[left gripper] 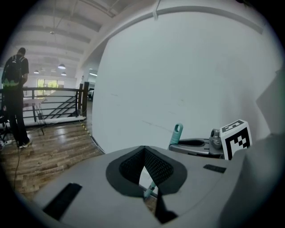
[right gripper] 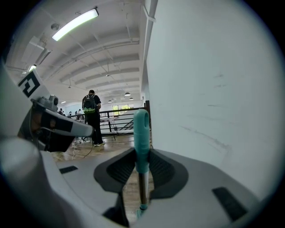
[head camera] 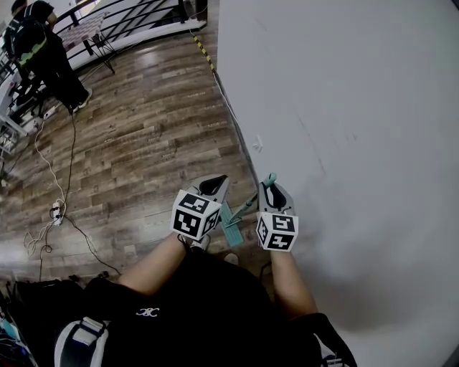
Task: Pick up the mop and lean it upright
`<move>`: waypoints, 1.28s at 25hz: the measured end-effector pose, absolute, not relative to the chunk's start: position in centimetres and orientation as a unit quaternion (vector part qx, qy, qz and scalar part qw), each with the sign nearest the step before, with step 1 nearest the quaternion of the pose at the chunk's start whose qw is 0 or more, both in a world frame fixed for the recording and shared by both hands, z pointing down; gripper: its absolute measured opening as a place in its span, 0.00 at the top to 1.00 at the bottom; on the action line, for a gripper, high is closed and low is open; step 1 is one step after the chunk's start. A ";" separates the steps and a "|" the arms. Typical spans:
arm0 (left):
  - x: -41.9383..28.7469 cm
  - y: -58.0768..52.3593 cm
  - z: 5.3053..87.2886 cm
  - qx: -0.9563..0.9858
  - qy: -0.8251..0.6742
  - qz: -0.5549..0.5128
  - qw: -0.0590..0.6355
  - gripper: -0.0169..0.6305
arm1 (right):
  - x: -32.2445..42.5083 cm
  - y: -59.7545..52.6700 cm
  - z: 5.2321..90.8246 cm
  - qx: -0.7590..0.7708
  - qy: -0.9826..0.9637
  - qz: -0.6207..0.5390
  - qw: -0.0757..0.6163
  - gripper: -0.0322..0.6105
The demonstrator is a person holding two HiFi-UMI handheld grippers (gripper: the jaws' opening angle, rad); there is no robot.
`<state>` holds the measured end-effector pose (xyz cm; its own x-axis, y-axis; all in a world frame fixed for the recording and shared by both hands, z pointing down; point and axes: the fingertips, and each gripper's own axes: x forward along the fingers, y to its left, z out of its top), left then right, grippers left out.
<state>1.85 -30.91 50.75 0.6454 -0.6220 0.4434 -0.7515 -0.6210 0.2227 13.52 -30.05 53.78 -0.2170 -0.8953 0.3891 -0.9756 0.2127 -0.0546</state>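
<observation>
Wood-plank floor (head camera: 143, 143), white wall (head camera: 344, 107) on rt (mop (right gripper: 141, 133) near it).

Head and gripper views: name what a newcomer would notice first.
The teal mop handle sits clamped in the right gripper, close to the big white wall on the right. The left gripper hovers just beside it, empty. Far off at upper left, a person with a backpack stands by a railing.
</observation>
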 end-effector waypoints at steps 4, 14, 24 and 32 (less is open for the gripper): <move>2.1 -31.0 50.3 0.889 -0.381 0.161 0.197 0.99 | 14.8 -30.0 53.7 0.625 -0.754 0.148 0.138 0.78; 2.9 -30.4 50.4 0.897 -0.358 0.162 0.200 0.99 | 23.1 -32.2 55.1 0.713 -0.669 0.174 0.116 0.78; 2.8 -29.9 49.7 0.902 -0.352 0.155 0.195 0.99 | 32.5 -34.2 57.4 0.794 -0.552 0.242 0.076 0.78; 2.9 -29.7 49.4 0.906 -0.343 0.152 0.195 0.99 | 30.6 -32.7 55.6 0.799 -0.557 0.222 0.052 0.58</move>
<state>2.86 -29.66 49.40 0.7189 -0.5620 0.4091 -0.6804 -0.6893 0.2487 30.61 -32.69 55.56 0.2816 -0.8665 0.4121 -0.9128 -0.3743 -0.1632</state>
